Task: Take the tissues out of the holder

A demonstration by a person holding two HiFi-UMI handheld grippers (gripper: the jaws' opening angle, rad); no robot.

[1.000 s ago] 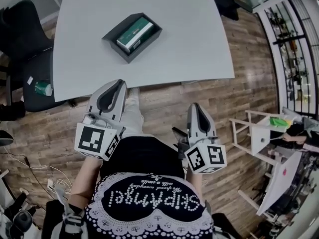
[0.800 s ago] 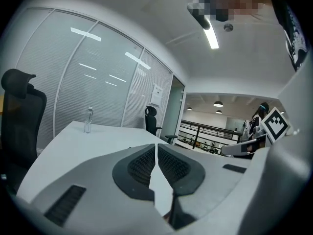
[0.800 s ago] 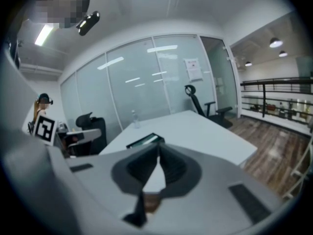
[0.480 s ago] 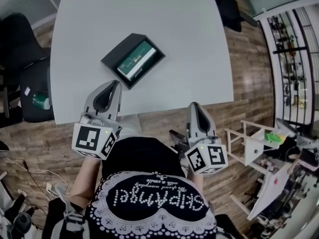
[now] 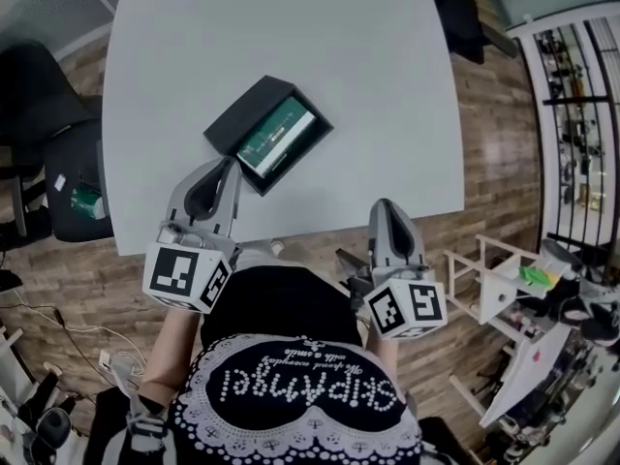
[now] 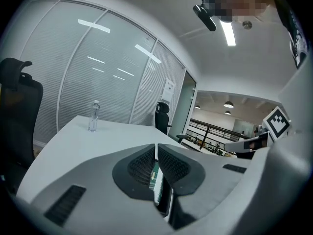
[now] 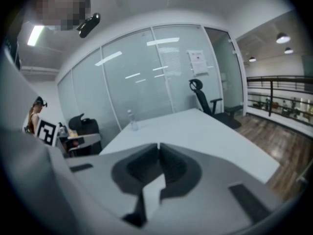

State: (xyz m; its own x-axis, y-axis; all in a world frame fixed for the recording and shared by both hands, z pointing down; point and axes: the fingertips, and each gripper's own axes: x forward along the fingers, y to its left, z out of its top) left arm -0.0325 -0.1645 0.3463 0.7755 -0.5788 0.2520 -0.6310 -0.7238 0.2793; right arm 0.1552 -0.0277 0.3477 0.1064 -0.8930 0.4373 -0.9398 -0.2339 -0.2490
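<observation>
**Both grippers closed and empty at the near edge; tissues lie in their holder**

At the far left, a black office chair [image 5: 44,95] stands against the left edge of the table [image 5: 387,85]. A small green object [image 5: 85,202] rests on its seat.

The left gripper [image 5: 230,163] reaches in over the table's near edge, towards the near-left corner. Its jaws are pressed together with nothing between them. Its tip lies just beside the near-left wall of the holder [image 5: 231,116], and no view shows whether the two touch.

The black holder sits turned diagonally on the near-left part of the table, close to the near edge. The green-and-white tissue pack [image 5: 279,136] lies inside it, filling the right-hand half. The holder's dark wall stands between the left gripper's jaws and the pack.

A clear water bottle [image 6: 93,116] stands upright by the far edge, well apart from the holder.

Further right, the right gripper [image 5: 386,205] has its tip at the near edge of the table, well apart from the holder. Its jaws are also closed on nothing.

Beyond the right edge of the table, a white rack [image 5: 494,264] stands on the wooden floor [image 5: 504,134].
</observation>
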